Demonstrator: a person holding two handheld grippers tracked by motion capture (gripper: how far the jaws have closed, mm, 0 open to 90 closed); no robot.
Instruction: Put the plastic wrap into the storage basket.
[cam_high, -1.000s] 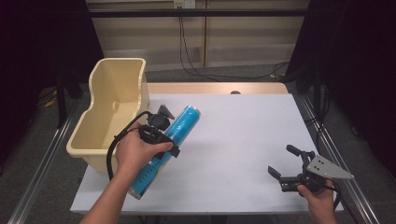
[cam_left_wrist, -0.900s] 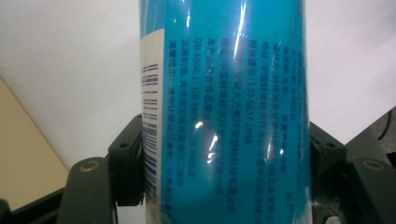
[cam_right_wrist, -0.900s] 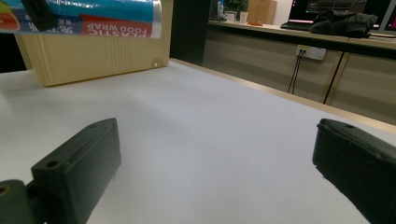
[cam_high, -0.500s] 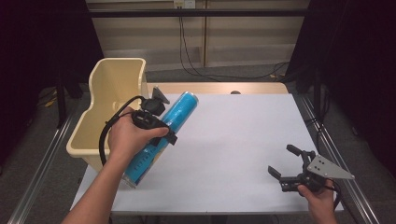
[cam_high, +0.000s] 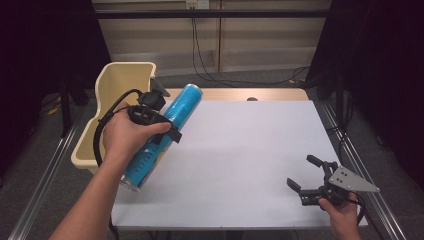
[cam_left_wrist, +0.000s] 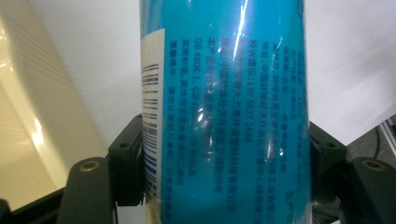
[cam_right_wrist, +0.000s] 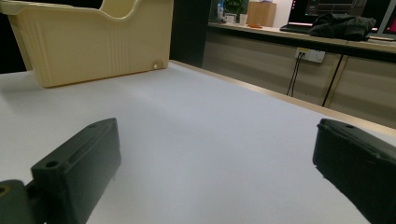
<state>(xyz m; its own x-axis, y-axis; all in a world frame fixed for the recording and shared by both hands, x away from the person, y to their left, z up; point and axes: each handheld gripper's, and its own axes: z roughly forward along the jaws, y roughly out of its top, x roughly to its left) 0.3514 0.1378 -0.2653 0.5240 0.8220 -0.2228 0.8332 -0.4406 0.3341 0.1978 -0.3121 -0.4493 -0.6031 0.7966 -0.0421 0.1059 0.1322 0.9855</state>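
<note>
Blue canister clamped and held over the counter's left edge

The left gripper's (cam_high: 159, 116) black jaws are clamped on a glossy blue cylindrical canister (cam_high: 165, 131) with printed text and a barcode, tilted above the white counter (cam_high: 240, 150) beside the cream ribbed plastic bin (cam_high: 117, 85); the right gripper (cam_high: 312, 176) rests near the right front corner, jaws apart and empty.

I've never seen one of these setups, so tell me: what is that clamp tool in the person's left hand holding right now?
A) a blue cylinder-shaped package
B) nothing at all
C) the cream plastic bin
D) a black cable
A: the left gripper has its black jaws pressed on either side of the blue cylinder-shaped package, held tilted beside the cream bin.
</note>
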